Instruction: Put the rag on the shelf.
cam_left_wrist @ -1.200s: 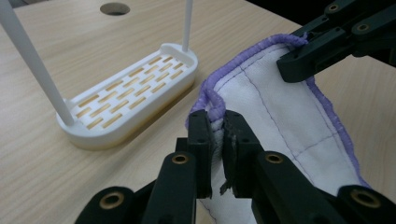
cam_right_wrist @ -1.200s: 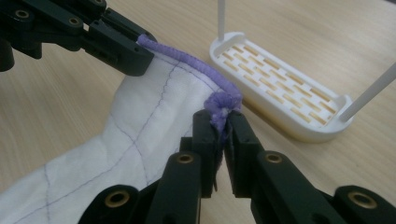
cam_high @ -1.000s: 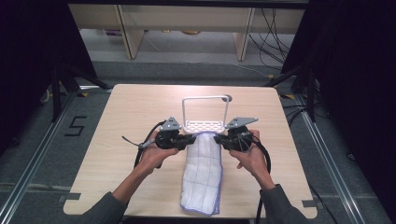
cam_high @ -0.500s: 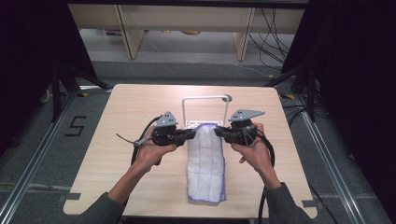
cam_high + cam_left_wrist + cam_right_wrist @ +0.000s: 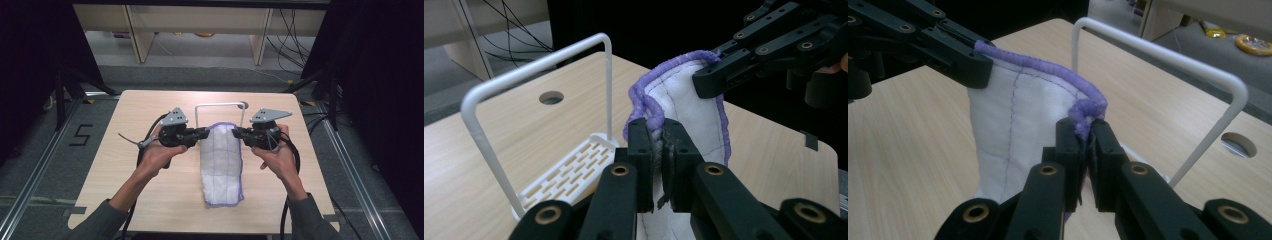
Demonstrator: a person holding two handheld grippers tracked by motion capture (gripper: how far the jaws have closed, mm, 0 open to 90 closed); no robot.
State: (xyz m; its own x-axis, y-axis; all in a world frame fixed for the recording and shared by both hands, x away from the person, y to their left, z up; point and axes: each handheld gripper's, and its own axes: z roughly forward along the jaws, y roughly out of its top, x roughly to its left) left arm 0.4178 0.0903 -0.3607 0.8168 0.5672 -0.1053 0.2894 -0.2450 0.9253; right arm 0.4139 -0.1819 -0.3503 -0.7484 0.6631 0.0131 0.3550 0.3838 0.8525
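Left gripper (image 5: 656, 150): black jaws clenched on the purple-stitched corner of a white quilted cloth (image 5: 222, 165), the bunched edging pinched between the pads. Right gripper (image 5: 1087, 147): jaws likewise clamped on the opposite top corner, a knot of purple hem protruding above the pads. The cloth is soft, white, quilted in a faint grid of stitched lines and bound all round in thick purple overlock. In the high view its upper edge spans the two grippers at the table's centre, while its lower end lies on the table toward 6 o'clock.

At 12 o'clock from the cloth stands a white towel rack (image 5: 220, 107): a thin bent-rod hoop with rounded shoulders. The left gripper view adds its flat slotted base (image 5: 569, 172), hidden by the cloth in the high view; the right gripper view shows the hoop's bar (image 5: 1168, 57) passing close behind the held corner. The table (image 5: 125, 165) is pale wood-grain laminate with a round cable hole (image 5: 551, 97) at 12 o'clock. The high view alone gives the person's hands, grey sleeves (image 5: 97, 222) and trailing black cables.
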